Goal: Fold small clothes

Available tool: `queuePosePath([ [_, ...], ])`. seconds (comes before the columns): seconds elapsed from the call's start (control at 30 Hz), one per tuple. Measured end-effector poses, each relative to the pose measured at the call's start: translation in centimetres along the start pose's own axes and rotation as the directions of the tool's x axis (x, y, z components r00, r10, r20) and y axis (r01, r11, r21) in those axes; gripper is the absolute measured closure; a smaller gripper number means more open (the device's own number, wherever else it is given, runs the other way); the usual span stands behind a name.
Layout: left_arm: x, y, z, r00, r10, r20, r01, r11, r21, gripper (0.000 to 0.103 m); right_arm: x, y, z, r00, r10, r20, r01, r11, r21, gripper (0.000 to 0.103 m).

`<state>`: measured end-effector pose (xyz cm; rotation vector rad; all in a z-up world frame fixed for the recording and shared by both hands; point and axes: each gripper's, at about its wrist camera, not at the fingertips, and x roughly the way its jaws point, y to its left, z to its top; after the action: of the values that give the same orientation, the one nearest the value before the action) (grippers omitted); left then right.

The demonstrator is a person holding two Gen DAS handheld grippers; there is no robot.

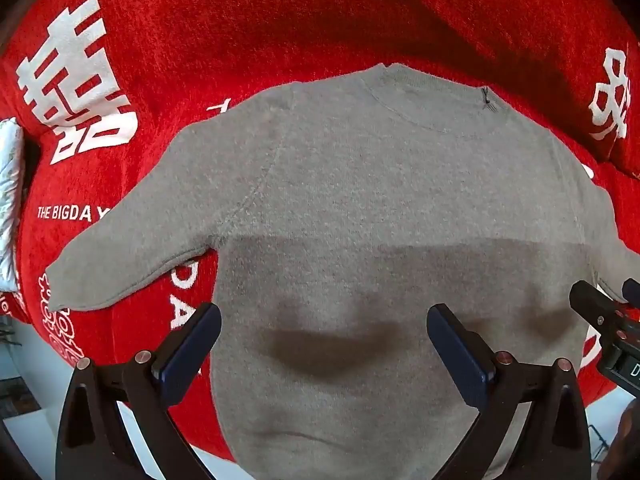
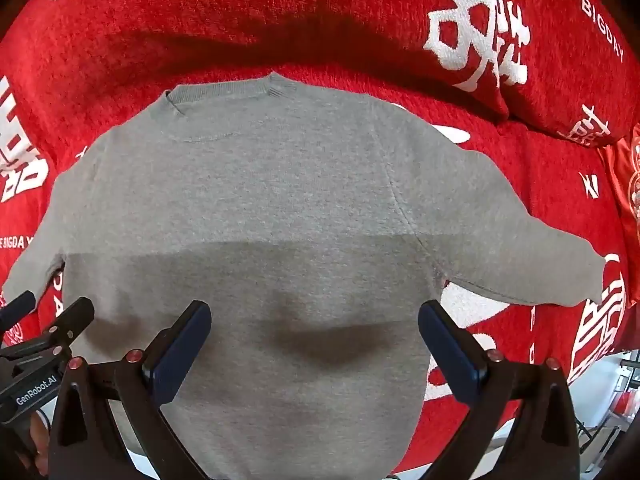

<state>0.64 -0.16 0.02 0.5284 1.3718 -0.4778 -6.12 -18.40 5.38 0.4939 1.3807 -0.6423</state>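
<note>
Garment: a small grey knit sweater (image 1: 360, 200) lay flat, neck away from the cameras, sleeves spread, on a red plush blanket (image 1: 240, 20) with white lettering.
Left gripper (image 1: 324, 344): jaws spread wide, pinching nothing, above the lower body.
Right gripper (image 2: 314, 340): likewise spread and empty.
Handling: probably light, soft and limp, sagging when lifted; the pile may drag at it.
Hold: likely a cuff (image 2: 592, 284) or hem corner.
</note>
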Motion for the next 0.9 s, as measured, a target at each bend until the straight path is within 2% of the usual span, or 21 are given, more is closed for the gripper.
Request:
queuePosePath([
  [0.9, 0.15, 0.27, -0.3, 1.0, 0.013, -0.006, -0.013, 1.0, -0.014, 0.0, 0.14, 0.38, -0.11, 1.0, 0.007, -0.006, -0.007, 1.0, -0.002, 0.0],
])
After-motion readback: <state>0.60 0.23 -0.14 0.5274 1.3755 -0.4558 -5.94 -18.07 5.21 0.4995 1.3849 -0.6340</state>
